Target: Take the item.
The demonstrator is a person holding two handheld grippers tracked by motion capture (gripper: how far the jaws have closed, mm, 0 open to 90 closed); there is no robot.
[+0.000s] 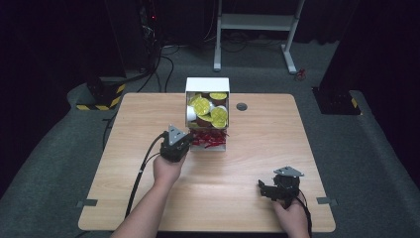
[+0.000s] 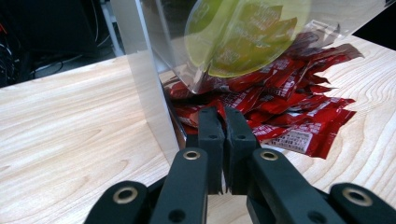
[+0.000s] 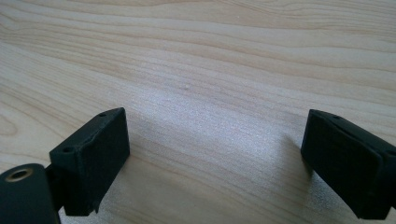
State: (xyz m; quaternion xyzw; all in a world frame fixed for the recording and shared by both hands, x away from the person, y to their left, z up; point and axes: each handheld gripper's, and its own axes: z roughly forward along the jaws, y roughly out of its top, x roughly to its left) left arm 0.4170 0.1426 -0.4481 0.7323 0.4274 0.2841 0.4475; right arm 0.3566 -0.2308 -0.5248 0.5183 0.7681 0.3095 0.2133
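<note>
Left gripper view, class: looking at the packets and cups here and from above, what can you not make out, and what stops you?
- Whether the left gripper pinches a red packet: its shut jaws hide the contact.
- Packet print: blurred, too small.
- Yellow-lidded cup: cut off by the top edge, blurred behind the clear box wall.
- High view: cup count in the box, too small and overlapping.

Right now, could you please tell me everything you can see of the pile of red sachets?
The red sachets are small glossy foil-like packets with white print, crinkled and heaped loosely. They spill from the open front of the clear-walled white box onto the wooden table, below cups with yellow lids. The left tongs are shut at the pile's near edge; whether they pinch a sachet is unclear.
</note>
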